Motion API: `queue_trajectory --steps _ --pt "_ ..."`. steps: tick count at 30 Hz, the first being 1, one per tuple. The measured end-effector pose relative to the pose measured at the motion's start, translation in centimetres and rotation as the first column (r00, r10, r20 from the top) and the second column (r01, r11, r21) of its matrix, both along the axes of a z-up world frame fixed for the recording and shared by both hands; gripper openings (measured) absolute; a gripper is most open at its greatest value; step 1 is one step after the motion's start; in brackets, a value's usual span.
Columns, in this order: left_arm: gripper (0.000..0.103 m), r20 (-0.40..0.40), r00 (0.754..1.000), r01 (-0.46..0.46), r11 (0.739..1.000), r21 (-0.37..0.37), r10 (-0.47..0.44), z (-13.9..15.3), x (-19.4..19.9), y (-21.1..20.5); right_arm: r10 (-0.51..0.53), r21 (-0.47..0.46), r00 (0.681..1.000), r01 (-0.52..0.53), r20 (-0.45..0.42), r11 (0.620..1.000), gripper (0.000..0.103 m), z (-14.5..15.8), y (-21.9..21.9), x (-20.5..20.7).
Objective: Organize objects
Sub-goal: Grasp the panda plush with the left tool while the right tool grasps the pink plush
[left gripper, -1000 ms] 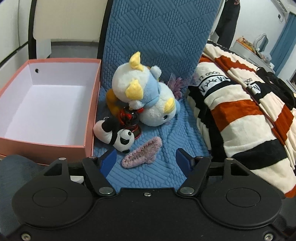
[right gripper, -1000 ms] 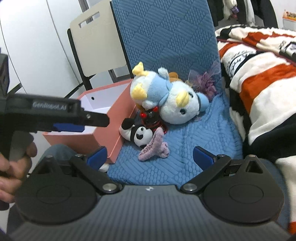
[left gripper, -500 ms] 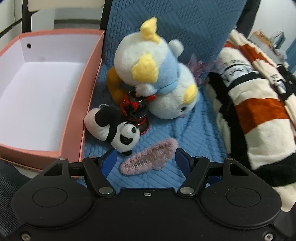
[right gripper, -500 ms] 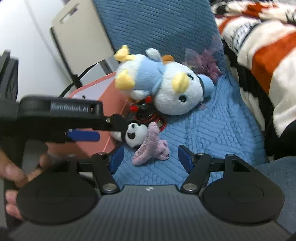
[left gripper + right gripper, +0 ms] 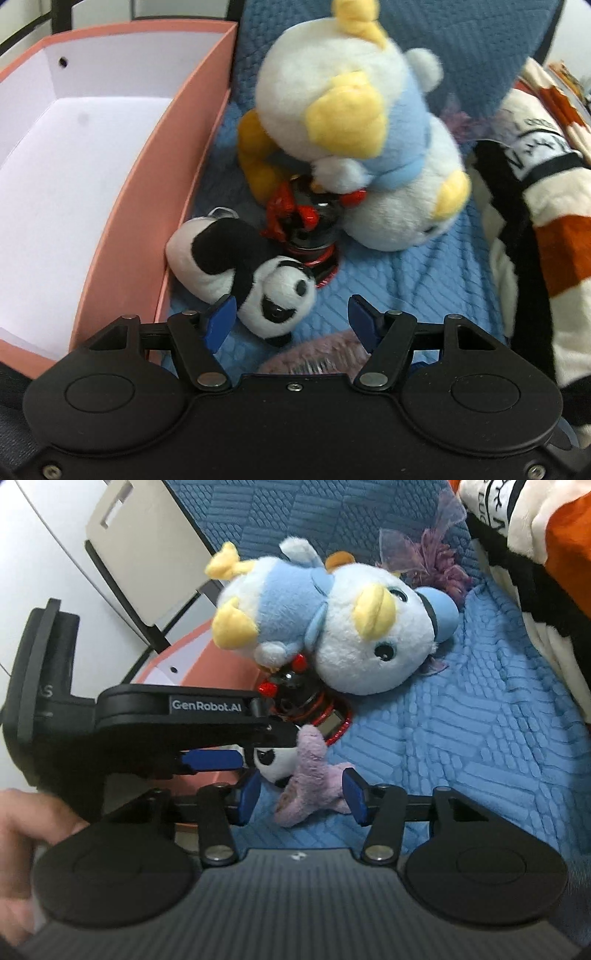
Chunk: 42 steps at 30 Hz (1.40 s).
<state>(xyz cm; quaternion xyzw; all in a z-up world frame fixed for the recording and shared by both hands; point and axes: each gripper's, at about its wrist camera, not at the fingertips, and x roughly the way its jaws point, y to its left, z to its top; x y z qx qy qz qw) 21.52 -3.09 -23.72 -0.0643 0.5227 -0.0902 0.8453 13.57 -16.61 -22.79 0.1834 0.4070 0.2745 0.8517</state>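
Blue quilted cushion point(image 5: 424, 280) carries everything; striped white, black and orange fleece blanket point(image 5: 546, 206) bunched along its 3 o'clock edge. Pink cardboard box with white inside point(image 5: 159, 177) sits at 9 o'clock in the left wrist view, nothing visible in it. Big white and light-blue plush bird with yellow patches point(image 5: 354, 140) lies at 12 o'clock on top of a red and black glossy toy point(image 5: 306, 232). Small black and white plush panda point(image 5: 258, 280) touches the box wall. Left gripper point(image 5: 291, 317): jaws have just been closing, still part open, panda's head between the pads, contact unclear. Right gripper point(image 5: 301, 794): jaws have just been closing, now narrow, around the fuzzy pink-lilac hair clip point(image 5: 310, 779); right pad touches it, a firm grip I cannot tell.
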Motion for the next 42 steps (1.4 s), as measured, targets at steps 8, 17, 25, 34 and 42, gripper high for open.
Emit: queue_trajectory --steps 8,17,25,34,42 --pt "0.067 -0.016 1.0 -0.027 1.0 0.004 0.027 -2.1 0.9 -0.1 0.005 -0.027 1.0 -0.004 0.007 1.0 0.053 -0.5 0.5 1.3" --pt "0.053 -0.012 1.0 -0.006 1.0 0.011 0.006 -3.5 1.4 0.5 0.009 -0.073 1.0 -0.007 0.023 0.997 0.032 -0.8 1.1 1.8" --pt "0.051 0.003 0.999 0.039 0.999 0.013 -0.039 -3.3 0.6 0.6 -0.047 -0.052 0.998 0.05 0.049 0.997 0.015 -0.1 0.1 1.5" --pt "0.051 -0.015 0.986 0.168 0.986 0.0 -0.168 -2.4 -1.3 0.1 -0.231 -0.079 0.966 0.24 0.116 0.967 0.015 1.0 -2.1 1.3" --pt "0.051 -0.037 0.969 0.245 0.969 0.031 -0.243 -3.0 -2.4 -0.9 -0.331 -0.172 0.922 0.366 0.2 0.915 0.015 1.5 -2.9 1.3"
